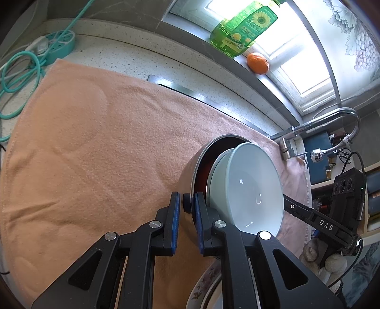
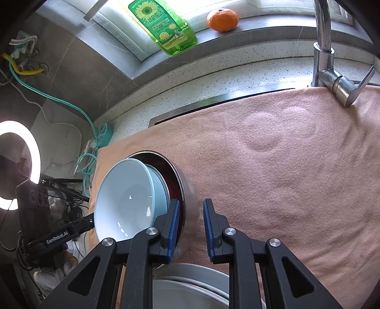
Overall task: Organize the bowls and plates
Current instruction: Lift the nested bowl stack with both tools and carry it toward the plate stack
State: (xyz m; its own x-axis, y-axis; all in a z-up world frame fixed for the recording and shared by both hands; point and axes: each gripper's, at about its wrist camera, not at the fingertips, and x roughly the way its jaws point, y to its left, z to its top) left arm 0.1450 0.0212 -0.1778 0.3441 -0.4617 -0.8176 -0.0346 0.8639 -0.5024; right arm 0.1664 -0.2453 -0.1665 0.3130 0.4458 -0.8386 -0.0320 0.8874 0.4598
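A steel bowl (image 1: 197,164) holds a dark red layer and two nested pale blue bowls (image 1: 247,185). My left gripper (image 1: 187,204) is shut on the steel bowl's near rim, with one finger outside the wall and one inside. In the right wrist view the same steel bowl (image 2: 187,190) with the pale blue bowls (image 2: 125,199) sits between my right gripper's (image 2: 191,209) blue pads, which are shut on its wall. Each gripper shows in the other's view at the stack's far side: the right gripper (image 1: 294,209) and the left gripper (image 2: 83,224).
A peach towel (image 1: 95,142) covers the counter and sink edge. Plates lie under the grippers: a floral plate (image 1: 201,285) and grey plates (image 2: 190,282). A tap (image 2: 332,78), a green bottle (image 2: 163,26) and an orange (image 2: 222,20) stand at the window. A teal power strip (image 1: 59,45) lies far left.
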